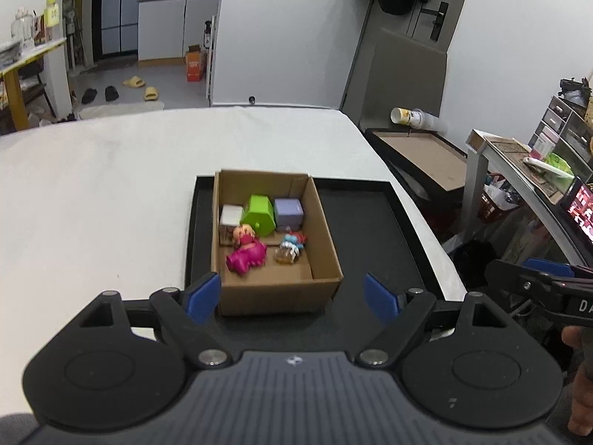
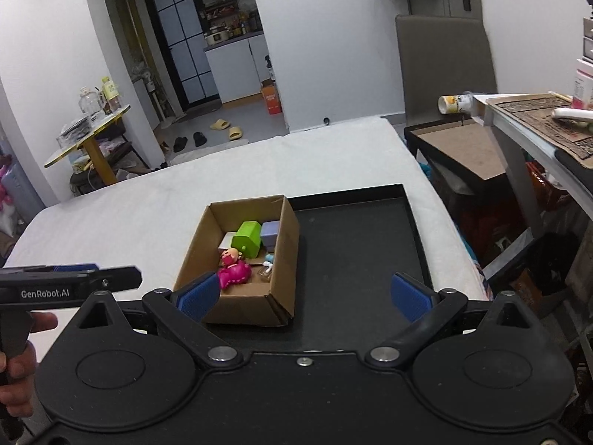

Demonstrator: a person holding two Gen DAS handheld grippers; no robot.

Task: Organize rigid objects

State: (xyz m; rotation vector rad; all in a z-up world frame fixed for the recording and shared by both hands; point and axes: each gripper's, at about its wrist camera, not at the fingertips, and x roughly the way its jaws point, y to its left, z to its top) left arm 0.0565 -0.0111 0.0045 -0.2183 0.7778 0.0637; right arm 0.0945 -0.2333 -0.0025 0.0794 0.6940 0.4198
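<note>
An open cardboard box stands on the left part of a black tray on a white table. Inside lie a green block, a lilac cube, a white cube, a pink doll figure and a small blue and red figure. My left gripper is open and empty, just before the box's near wall. My right gripper is open and empty, above the tray's near part, right of the box.
The white table extends left and behind the tray. A black side table with a brown top and a tipped cup stand to the right, with a cluttered desk beyond.
</note>
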